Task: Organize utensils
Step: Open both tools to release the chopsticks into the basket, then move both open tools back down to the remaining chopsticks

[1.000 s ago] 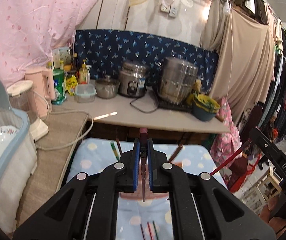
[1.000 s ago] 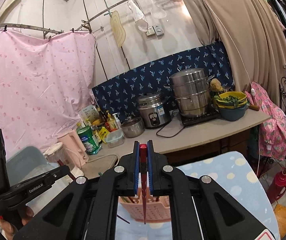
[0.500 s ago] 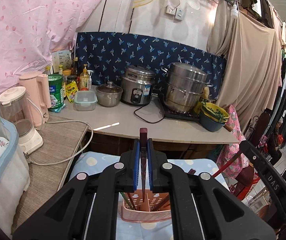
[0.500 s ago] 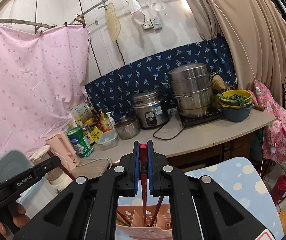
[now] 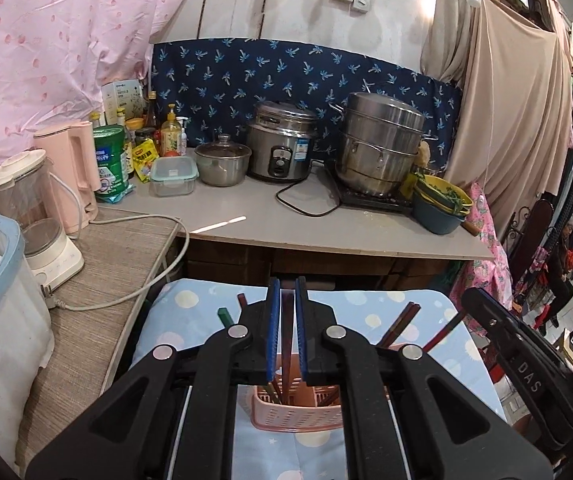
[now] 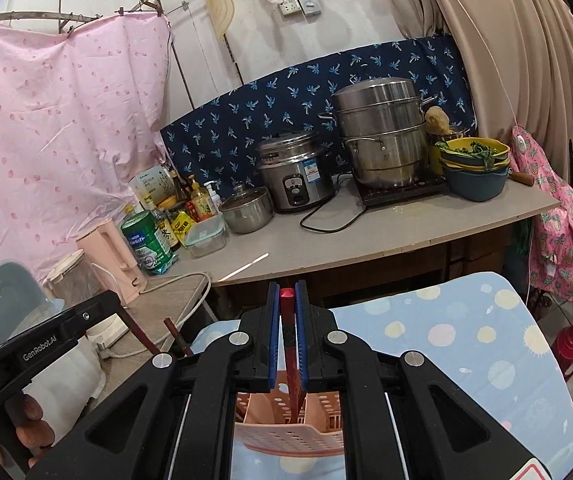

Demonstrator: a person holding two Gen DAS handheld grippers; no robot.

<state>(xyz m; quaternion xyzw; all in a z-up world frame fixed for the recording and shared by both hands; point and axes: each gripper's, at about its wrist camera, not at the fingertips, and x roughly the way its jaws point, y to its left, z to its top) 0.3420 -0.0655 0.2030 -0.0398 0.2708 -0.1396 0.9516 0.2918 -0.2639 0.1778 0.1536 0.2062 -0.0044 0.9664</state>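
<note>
Pink utensil basket (image 5: 298, 412) below us: each hand-held gripper (image 5: 284, 336) (image 6: 287, 336) pinches a chopstick (image 5: 286, 332) (image 6: 289, 344); next we release.

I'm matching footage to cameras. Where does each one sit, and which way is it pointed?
Left wrist: on the left gripper, facing the counter; shut on a dark chopstick over the pink holder; the right gripper shows at right.
Right wrist: on the right gripper, same heading; shut on a red chopstick; the left gripper and fingers show at left.
Shared: holder, rice cooker.
</note>
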